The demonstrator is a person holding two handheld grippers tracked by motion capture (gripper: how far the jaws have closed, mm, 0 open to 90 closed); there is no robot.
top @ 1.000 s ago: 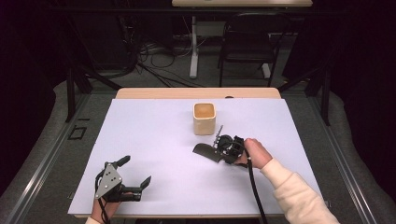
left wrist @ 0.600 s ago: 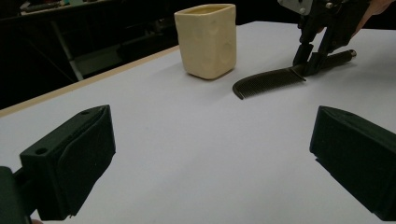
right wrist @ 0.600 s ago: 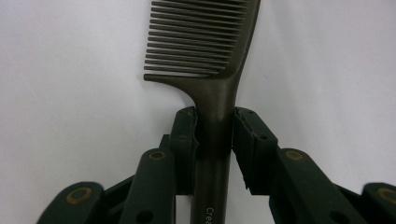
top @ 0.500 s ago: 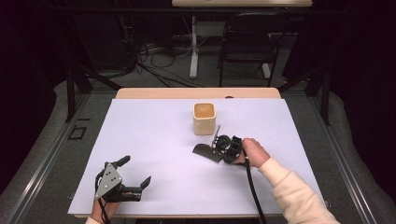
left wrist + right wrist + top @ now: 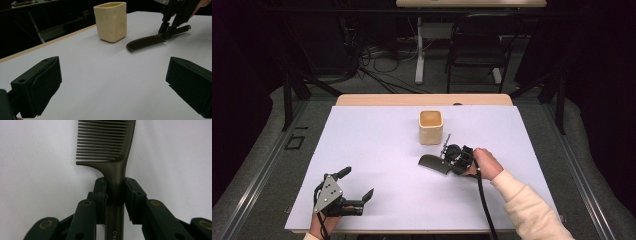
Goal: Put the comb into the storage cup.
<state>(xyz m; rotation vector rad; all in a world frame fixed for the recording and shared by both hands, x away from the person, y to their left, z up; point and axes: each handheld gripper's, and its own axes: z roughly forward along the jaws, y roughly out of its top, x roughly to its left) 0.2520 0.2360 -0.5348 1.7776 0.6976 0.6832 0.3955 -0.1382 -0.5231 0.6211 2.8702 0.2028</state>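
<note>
Reading along the comb (image 5: pixel 110 147) in the right gripper view, pale lettering that begins "Crea" runs down the handle at the bottom edge, and the rest of the word is cut off by the frame; no other writing can be made out on anything. One dark comb lies flat on the white worktop (image 5: pixel 377 145), its teeth pointing away from the right gripper (image 5: pixel 451 159), and one cream, square-sided cup (image 5: pixel 431 127) stands upright just beyond it, close but apart. Two grippers are in play, one in each of the person's hands. The right gripper's jaws have just been closing and are now clamped on the comb's handle just behind the toothed part, one pad pressed against each side of it, as the right gripper view shows plainly. From the left gripper view the same grasp is seen farther off, with the comb (image 5: pixel 145 42) resting on the sheet and the cup (image 5: pixel 111 21) to its left. The left gripper (image 5: pixel 358 187) rests at the near left corner of the worktop, well apart from both things, its jaws spread wide with nothing between them. One cream sleeve (image 5: pixel 532 210) covers the right forearm.
</note>
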